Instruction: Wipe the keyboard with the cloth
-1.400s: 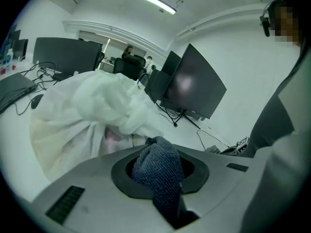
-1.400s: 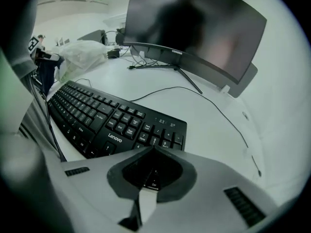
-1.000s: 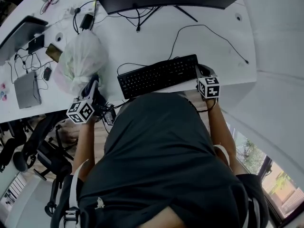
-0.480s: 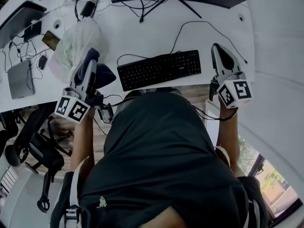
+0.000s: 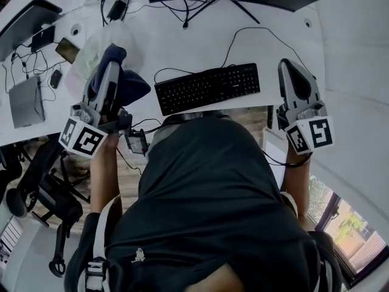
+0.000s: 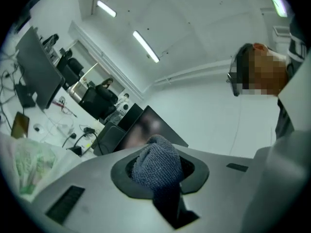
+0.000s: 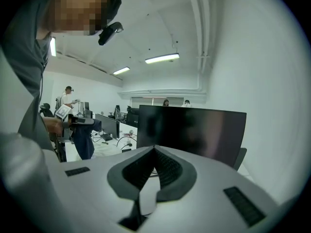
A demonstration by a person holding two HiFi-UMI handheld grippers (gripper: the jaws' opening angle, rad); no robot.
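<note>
The left grey two-jaw gripper (image 5: 113, 58) is held up and out to the person's left on a bare forearm (image 5: 103, 172). Its jaws are clamped on a dark blue knitted cloth (image 6: 154, 165) (a bunch of it bulges out past the pads). The right grey two-jaw gripper (image 5: 287, 64) is held out on the other side, its jaws closed tip to tip with nothing between them.
</note>
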